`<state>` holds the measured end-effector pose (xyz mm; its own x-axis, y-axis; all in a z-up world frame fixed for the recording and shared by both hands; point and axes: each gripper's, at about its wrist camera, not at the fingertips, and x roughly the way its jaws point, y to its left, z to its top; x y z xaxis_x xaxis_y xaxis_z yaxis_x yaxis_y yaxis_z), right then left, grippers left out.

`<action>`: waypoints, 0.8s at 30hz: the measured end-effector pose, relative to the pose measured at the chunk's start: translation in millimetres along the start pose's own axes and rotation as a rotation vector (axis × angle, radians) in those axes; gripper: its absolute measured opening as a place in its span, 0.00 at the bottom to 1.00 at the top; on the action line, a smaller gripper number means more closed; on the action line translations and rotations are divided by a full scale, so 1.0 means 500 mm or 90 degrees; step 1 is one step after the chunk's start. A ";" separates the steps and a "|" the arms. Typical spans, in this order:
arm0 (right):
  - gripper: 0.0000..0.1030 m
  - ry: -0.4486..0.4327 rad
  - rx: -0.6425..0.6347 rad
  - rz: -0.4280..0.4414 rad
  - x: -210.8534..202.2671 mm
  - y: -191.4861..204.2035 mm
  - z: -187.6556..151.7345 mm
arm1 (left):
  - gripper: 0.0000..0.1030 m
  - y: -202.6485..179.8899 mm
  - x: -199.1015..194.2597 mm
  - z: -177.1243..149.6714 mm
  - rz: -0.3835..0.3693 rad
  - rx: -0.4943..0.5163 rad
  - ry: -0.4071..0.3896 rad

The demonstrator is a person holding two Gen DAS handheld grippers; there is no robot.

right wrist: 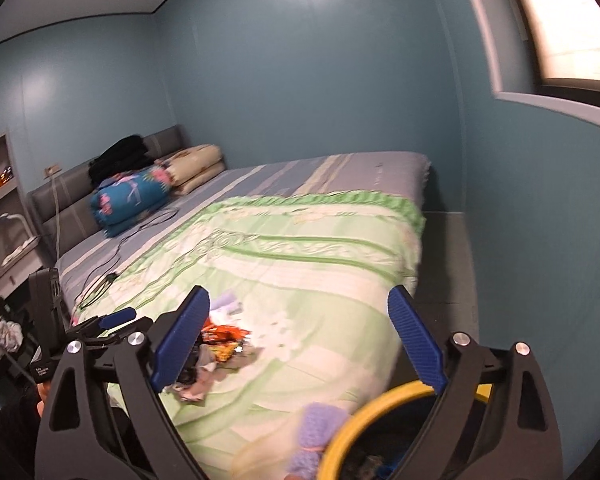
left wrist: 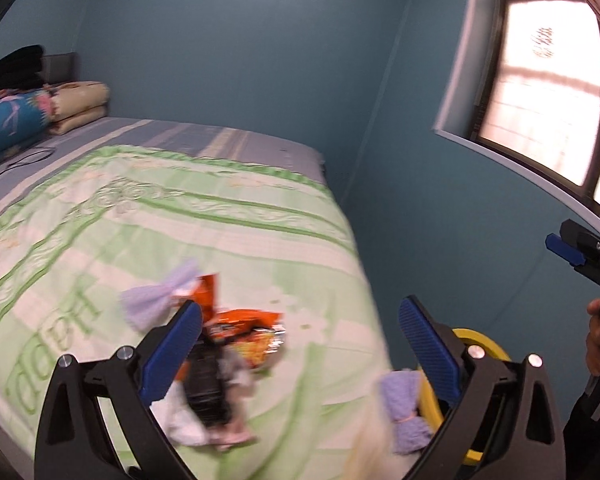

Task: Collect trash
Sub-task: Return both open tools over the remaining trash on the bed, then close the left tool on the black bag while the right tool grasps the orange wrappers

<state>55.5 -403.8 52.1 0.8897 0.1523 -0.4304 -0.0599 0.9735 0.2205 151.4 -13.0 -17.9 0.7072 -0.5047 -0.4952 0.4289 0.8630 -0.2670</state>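
Orange snack wrappers (left wrist: 240, 328), mixed with black and white scraps, lie in a heap on the green patterned quilt (left wrist: 140, 232), near the bed's foot edge. Left wrist view: heap at about 7 o'clock, partly behind the left gripper (left wrist: 300, 344), whose blue pads stand wide apart, nothing pinched. Lilac yarn tuft (left wrist: 156, 300) touches the heap at its 10 o'clock; a second tuft (left wrist: 404, 412) hangs at the quilt edge, blurred. Yellow-rimmed bin (left wrist: 476, 340) sits just beside the bed at 5 o'clock. Right gripper (right wrist: 300, 340): jaws spread, empty, rim of the bin (right wrist: 380, 404) below them. Folded bedding (right wrist: 132, 196) by the headboard at 10 o'clock; blue wall (right wrist: 300, 80) behind.
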 end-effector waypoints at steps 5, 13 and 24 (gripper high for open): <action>0.86 0.035 -0.031 0.033 0.105 0.067 0.002 | 0.92 0.071 -0.011 -0.022 0.046 -0.017 0.000; 0.87 0.147 -0.055 0.132 0.288 0.137 -0.020 | 0.92 0.153 -0.001 -0.084 0.084 -0.044 0.018; 0.87 0.260 -0.095 0.186 0.452 0.204 -0.057 | 0.92 0.155 0.049 -0.134 0.080 -0.041 0.045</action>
<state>237.7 -265.2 -47.5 0.5785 0.4465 -0.6826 -0.3694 0.8895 0.2688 164.5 43.0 -106.2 0.7105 -0.3920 -0.5844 0.3014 0.9200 -0.2506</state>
